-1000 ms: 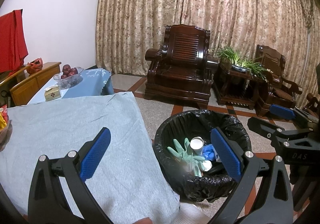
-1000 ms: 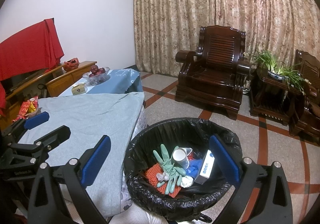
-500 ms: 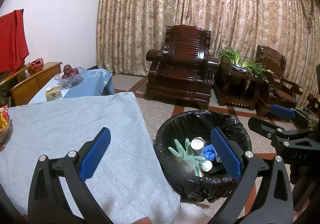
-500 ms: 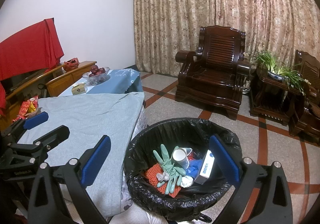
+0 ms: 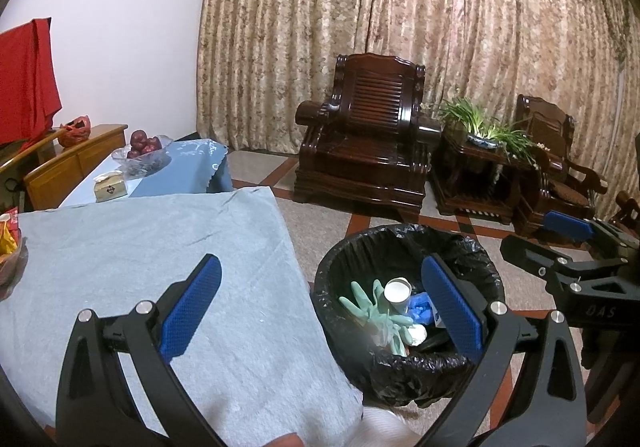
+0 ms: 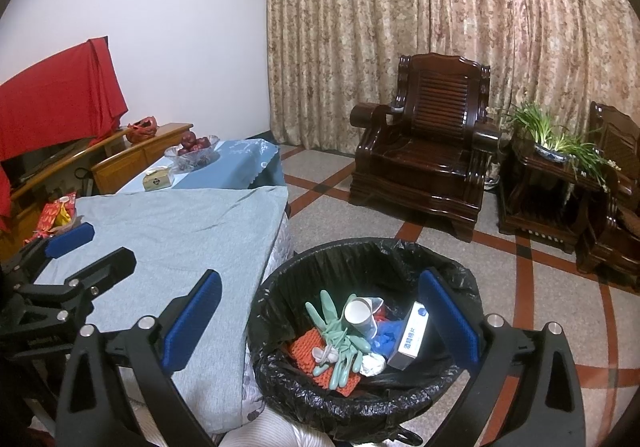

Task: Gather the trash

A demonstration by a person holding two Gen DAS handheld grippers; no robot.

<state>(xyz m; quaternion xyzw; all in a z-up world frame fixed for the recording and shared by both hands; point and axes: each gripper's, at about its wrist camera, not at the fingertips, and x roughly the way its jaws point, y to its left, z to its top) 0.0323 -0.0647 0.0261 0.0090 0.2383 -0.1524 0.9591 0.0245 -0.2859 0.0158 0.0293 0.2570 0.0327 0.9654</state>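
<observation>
Only right wrist view, orange mat (image 6: pixel 306 351), white box (image 6: pixel 412 335) in bin (image 6: pixel 280 363).

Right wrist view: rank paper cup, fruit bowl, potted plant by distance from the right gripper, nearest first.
From the right gripper:
1. Paper cup, in the bin between the fingers.
2. Fruit bowl, far left on the blue-clothed table.
3. Potted plant, far right on the dark stand.

Right of the fingers, the second armchair (image 6: pixel 616 183) runs off the frame edge; the box (image 6: pixel 412 335) print is too small to read.
</observation>
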